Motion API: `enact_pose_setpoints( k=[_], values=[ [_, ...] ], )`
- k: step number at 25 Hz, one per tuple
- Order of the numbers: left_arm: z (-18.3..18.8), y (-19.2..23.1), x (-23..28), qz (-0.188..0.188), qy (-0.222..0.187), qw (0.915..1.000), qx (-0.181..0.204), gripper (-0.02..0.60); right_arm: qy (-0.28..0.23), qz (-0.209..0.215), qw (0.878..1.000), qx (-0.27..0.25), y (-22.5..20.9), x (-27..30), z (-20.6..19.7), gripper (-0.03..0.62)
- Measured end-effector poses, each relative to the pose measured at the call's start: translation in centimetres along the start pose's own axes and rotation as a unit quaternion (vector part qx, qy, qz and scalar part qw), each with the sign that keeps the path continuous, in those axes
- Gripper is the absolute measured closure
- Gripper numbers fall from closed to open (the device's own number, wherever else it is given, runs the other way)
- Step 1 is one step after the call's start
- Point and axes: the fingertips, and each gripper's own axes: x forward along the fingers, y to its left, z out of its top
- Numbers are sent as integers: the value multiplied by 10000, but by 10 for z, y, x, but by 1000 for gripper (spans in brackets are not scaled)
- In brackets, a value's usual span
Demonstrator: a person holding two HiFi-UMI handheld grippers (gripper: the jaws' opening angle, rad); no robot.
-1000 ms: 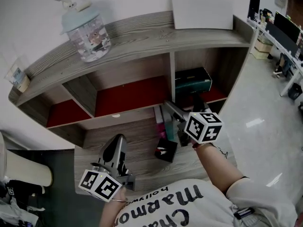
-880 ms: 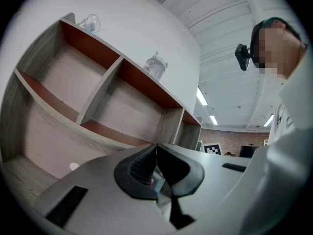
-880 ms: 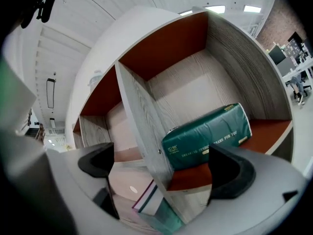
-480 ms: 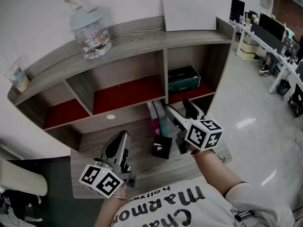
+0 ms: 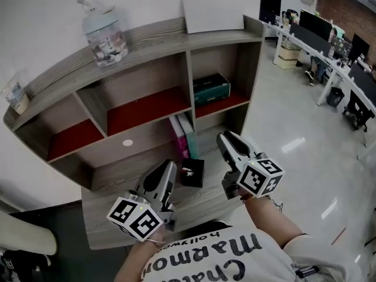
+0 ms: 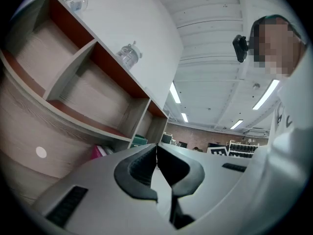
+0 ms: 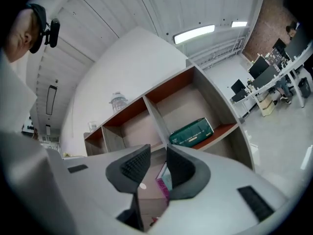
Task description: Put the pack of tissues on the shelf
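Note:
The green pack of tissues (image 5: 211, 89) lies on the red floor of the shelf's right compartment and shows again in the right gripper view (image 7: 191, 132). My right gripper (image 5: 227, 140) hovers in front of the shelf, below and well clear of the pack. Its jaws have just been closing to a narrow gap (image 7: 157, 153) with nothing between them. My left gripper (image 5: 166, 169) is over the desk near a small black box (image 5: 192, 172). In the left gripper view the left gripper (image 6: 156, 150) is shut and empty.
A glass jar with a pale blue lid (image 5: 103, 34) and a white board (image 5: 212, 13) stand on the shelf top (image 5: 153, 37). Pink and teal books (image 5: 182, 137) lean under the middle shelf. Office desks (image 5: 329, 51) line the floor at far right.
Both grippers have drawn back from the shelf toward the person. The right gripper's jaws went from wide open to nearly closed. The tissue pack stays in the right compartment.

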Motion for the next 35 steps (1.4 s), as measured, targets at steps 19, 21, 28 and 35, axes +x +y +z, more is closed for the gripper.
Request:
enact_pose_setpoints(
  k=[19,21,28,35],
  values=[
    [-8,-71,41,147,-340,9993,99,563,354,300,9953,-847,-6,-62,42,572],
    [-14,-84,48,186,-345,9992,73,563,392,270,9947,-907,-18,-74,51,572],
    [-44,-133,63,272,-252,9993,94,563,491,199,9945,-906,-54,-118,63,585],
    [-80,-174,54,448,-179,9988,32,563,704,327,9937,-803,-68,-163,52,585]
  ],
)
